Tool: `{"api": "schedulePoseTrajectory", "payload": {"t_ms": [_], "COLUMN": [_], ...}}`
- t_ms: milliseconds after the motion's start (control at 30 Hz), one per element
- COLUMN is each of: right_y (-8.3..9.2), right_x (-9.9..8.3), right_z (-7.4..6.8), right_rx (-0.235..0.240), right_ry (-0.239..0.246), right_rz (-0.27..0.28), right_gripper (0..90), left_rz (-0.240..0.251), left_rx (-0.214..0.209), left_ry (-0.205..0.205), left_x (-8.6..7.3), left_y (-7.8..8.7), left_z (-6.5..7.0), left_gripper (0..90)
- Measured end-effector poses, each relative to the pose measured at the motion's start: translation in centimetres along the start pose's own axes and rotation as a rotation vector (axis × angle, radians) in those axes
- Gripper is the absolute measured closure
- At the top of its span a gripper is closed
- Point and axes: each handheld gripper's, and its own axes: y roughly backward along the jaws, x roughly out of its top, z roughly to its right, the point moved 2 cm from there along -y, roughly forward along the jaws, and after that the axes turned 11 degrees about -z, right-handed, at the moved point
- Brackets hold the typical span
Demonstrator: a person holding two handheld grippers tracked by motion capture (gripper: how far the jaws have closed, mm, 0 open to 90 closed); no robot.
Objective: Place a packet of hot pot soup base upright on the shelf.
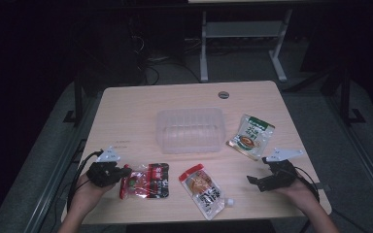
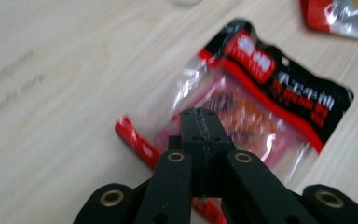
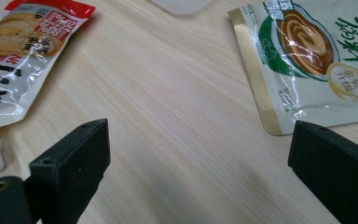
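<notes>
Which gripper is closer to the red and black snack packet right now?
Left. The left gripper is at the red and black snack packet, its fingers shut at the packet's left edge. The right gripper sits open across the table.

— Any print you can actually read?

— Barely. The white spouted pouch with a red top (image 3: pixel 14 51) bears "80%" in a red patch at its far end. The green-and-white foil pouch (image 3: pixel 317 60) on the right and the near-left red-and-black clear packet (image 2: pixel 261 107) show characters too blurred to read.
</notes>
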Motion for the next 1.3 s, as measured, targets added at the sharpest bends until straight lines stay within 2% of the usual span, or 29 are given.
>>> {"api": "schedulePoseTrajectory", "payload": {"t_ms": [100,200,233,267,300,467,500,633,767,867,933,1067,1100,1133,1300], "right_y": [0.1,0.1,0.1,-0.1,-0.1,-0.3,-0.4,-0.6,-1.5,-1.9,-2.6,-3.2,-3.6,-3.6,-4.9], "right_x": [0.2,1.2,1.2,1.8,1.8,3.4,4.1,5.2,6.9,7.6,8.7,9.8,10.4,10.4,11.8], "right_z": [-0.5,-1.7,-1.7,-2.4,-2.4,-4.2,-5.0,-6.0,-7.7,-8.3,-9.2,-10.1,-10.7,-10.7,-11.9], "right_rx": [0.015,0.056,0.056,0.078,0.078,0.121,0.145,0.164,0.200,0.212,0.246,0.270,0.290,0.290,0.351], "right_ry": [0.010,0.035,0.035,0.049,0.049,0.093,0.092,0.112,0.144,0.154,0.173,0.182,0.187,0.187,0.200], "right_rz": [0.006,0.023,0.023,0.032,0.032,0.049,0.055,0.070,0.062,0.050,0.043,0.046,0.048,0.048,0.050], "right_gripper": [5.2,5.2,5.2,5.2,5.2,5.1,5.1,5.1,5.2,4.7,3.2,3.2,3.2,3.2,3.5], "left_rz": [-0.011,-0.004,-0.012,-0.021,-0.028,-0.049,-0.052,-0.061,-0.078,-0.079,-0.086,-0.085,-0.085,-0.087,-0.092], "left_rx": [0.004,0.006,0.008,0.011,0.016,0.028,0.028,0.023,0.014,0.010,0.005,0.000,0.000,0.001,0.003], "left_ry": [0.012,0.034,0.036,0.034,0.032,0.033,0.034,0.028,0.022,0.023,0.022,0.025,0.028,0.025,0.028], "left_x": [-0.9,-1.2,-1.3,-1.3,-1.4,-1.7,-1.7,-1.6,-1.6,-1.5,-1.5,-1.6,-1.6,-1.6,-1.6], "left_y": [0.1,0.0,-0.1,-0.2,-0.3,-0.5,-0.5,-0.7,-1.2,-1.3,-1.4,-1.5,-1.5,-1.5,-1.7], "left_z": [-0.2,-0.5,-0.6,-0.8,-0.8,-1.1,-1.1,-1.2,-1.2,-1.2,-1.2,-1.3,-1.3,-1.3,-1.3], "left_gripper": [89.9,89.9,89.9,89.9,89.9,89.9,89.9,89.9,89.9,89.9,89.9,89.9,89.9,89.9,89.9]}}
